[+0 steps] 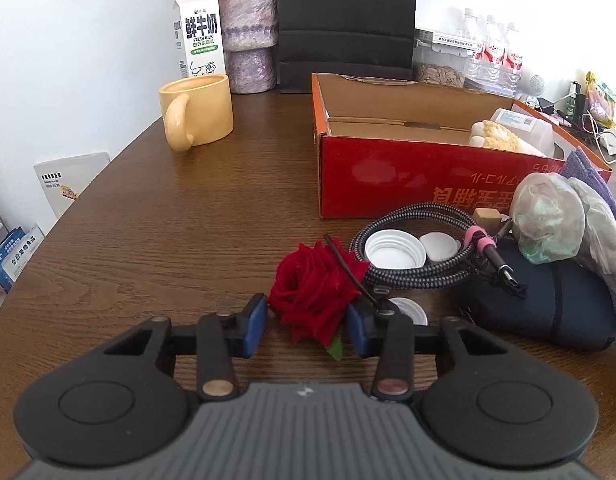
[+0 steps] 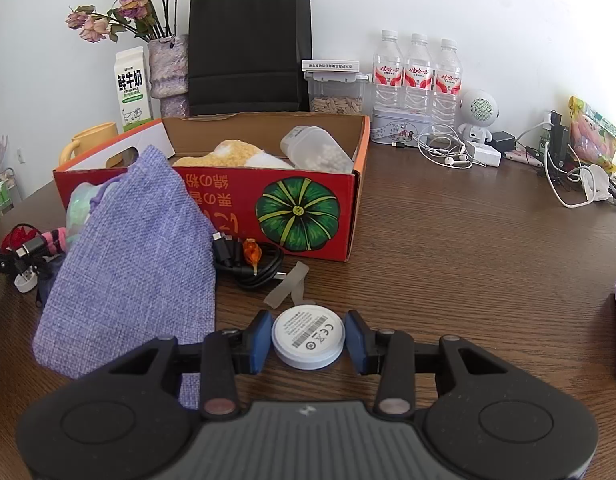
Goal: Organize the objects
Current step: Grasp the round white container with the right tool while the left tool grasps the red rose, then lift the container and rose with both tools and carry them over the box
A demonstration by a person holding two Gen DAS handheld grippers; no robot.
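1. The red cardboard box [image 2: 308, 216] is sitting toward the table's far edge, already holding a plush toy [image 2: 232, 154] and a plastic jar [image 2: 316, 148]; a green pumpkin is printed on its side, beside upside-down Chinese characters.
2. The milk carton [image 1: 198, 32] behind it is reading "FRESH MILK".
3. The left gripper [image 1: 307, 326] is closing narrow jaws around the red rose [image 1: 312, 280] near the table's near edge; petals risk crushing or slipping loose.
4. The right gripper [image 2: 308, 340] is clamping the white round puck [image 2: 307, 336], barcode and CE mark upward; its smooth rim could squirt out.
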